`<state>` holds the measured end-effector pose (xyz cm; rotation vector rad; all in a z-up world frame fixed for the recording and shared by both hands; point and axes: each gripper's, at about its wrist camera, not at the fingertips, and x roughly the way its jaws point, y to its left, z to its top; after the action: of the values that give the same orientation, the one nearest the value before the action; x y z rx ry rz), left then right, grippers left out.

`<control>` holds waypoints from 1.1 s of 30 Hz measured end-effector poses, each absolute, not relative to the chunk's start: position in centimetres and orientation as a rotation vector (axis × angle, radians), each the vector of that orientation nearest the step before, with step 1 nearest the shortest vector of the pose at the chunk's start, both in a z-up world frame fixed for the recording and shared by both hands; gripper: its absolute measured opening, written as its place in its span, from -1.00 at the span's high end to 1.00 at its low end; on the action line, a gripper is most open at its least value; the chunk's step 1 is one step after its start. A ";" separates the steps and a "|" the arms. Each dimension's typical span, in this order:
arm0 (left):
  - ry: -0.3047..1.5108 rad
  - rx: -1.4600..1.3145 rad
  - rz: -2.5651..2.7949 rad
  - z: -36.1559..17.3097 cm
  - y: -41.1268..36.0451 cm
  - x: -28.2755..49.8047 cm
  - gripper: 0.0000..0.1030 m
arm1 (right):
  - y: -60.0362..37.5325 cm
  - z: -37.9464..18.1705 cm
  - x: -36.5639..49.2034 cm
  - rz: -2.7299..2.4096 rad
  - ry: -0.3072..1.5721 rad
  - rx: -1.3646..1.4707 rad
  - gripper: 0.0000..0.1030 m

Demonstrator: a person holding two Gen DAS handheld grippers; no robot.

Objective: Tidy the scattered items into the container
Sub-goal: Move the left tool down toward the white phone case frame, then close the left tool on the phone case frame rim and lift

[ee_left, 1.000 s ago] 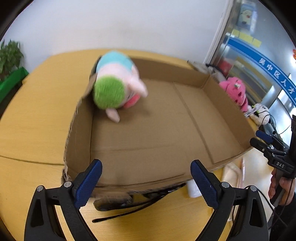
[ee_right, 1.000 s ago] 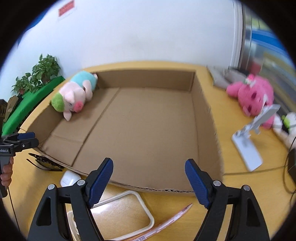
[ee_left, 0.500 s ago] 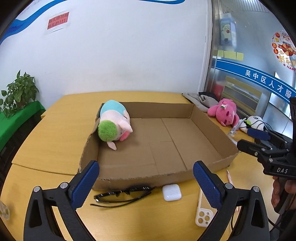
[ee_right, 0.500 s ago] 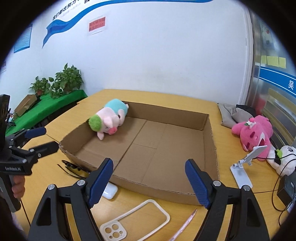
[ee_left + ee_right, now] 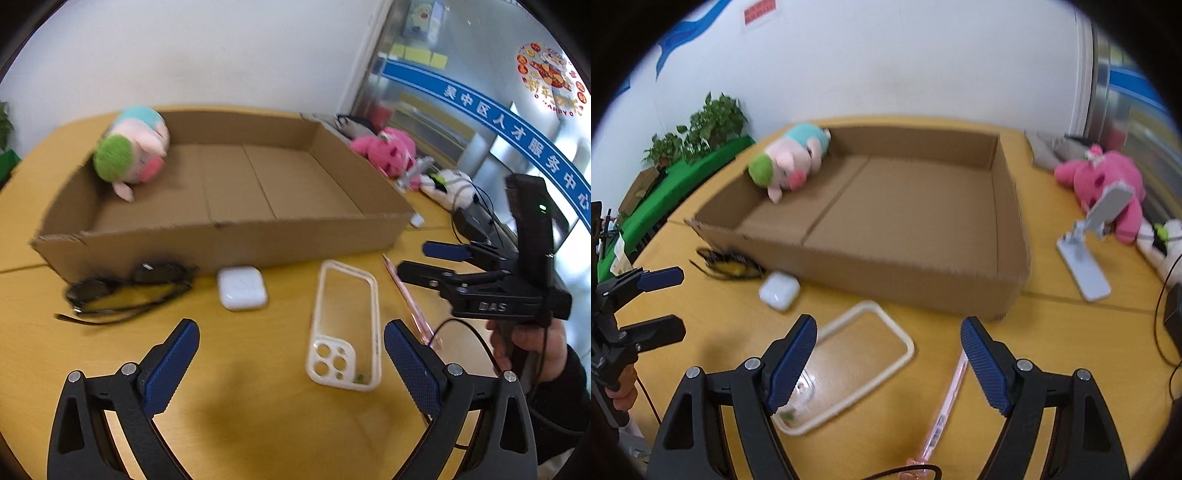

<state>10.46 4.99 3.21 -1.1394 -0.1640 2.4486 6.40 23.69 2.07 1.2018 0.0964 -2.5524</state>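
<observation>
A shallow cardboard box (image 5: 229,242) (image 5: 912,284) lies on the yellow table, with a pink, green and blue plush pig (image 5: 133,153) (image 5: 788,162) in its far left corner. In front of the box lie black sunglasses (image 5: 125,291) (image 5: 727,264), a white earbud case (image 5: 242,288) (image 5: 778,290), a clear phone case (image 5: 345,325) (image 5: 849,354) and a pink pen (image 5: 410,295) (image 5: 947,398). My left gripper (image 5: 291,365) is open and empty above the table, near the phone case. My right gripper (image 5: 888,360) is open and empty over the phone case and pen.
A pink plush toy (image 5: 388,151) (image 5: 1104,181), a white plush with cables (image 5: 447,188) and a white phone stand (image 5: 1089,236) lie right of the box. Grey cloth (image 5: 1049,151) lies at the back right. Plants (image 5: 701,129) stand at the left.
Both grippers have pulled back from over the box and lowered toward the items on the table in front of it. Both stay open. The plush pig stays in the box.
</observation>
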 end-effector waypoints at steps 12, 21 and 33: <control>-0.149 -1.433 2.262 -2.5 8.1 8.9 0.12 | 22.4 -1.7 4.8 -2.441 0.170 1.331 -0.36; -0.100 -1.453 2.263 -2.8 8.4 8.9 0.85 | 22.6 -4.1 2.7 -2.345 0.122 1.481 0.63; -0.028 -1.378 2.291 -1.3 8.4 9.8 0.87 | 22.5 -3.1 3.1 -2.391 0.112 1.417 0.83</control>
<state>9.79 8.39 -1.32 -1.3777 -0.0285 2.2914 3.09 22.53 -3.06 1.4169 0.1123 -2.3909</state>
